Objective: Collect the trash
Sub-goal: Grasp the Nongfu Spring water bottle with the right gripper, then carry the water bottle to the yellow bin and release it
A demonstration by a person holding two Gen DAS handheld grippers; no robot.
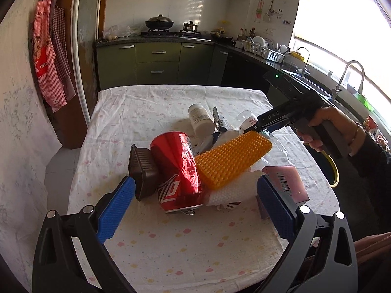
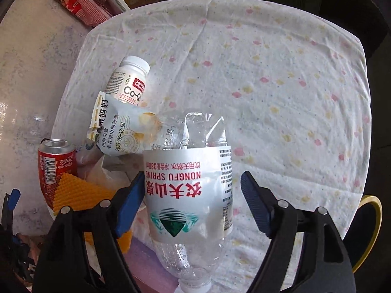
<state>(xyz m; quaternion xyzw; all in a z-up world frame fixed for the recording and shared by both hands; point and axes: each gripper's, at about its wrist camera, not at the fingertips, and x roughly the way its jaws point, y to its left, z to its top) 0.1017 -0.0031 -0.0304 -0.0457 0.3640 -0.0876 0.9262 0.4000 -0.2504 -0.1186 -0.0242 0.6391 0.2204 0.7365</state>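
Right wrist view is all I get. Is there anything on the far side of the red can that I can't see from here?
Observer: Yes, a brown plastic tray lies right beside the red can.
Operator: And the other hand-held gripper, what is it doing?
Observer: The left hand-held gripper stands open, pointed at the can, gripping nothing.
Operator: Which way does the can lie?
Observer: On its side, dented, with its pull-tab end towards the left hand-held gripper.

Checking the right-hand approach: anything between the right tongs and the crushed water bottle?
Nothing visible. The right tongs stand open astride the water bottle, one blue pad on each side of its label, with bare gaps between pads and plastic. The torn snack wrapper lies past the bottle's far end, outside the closing path.
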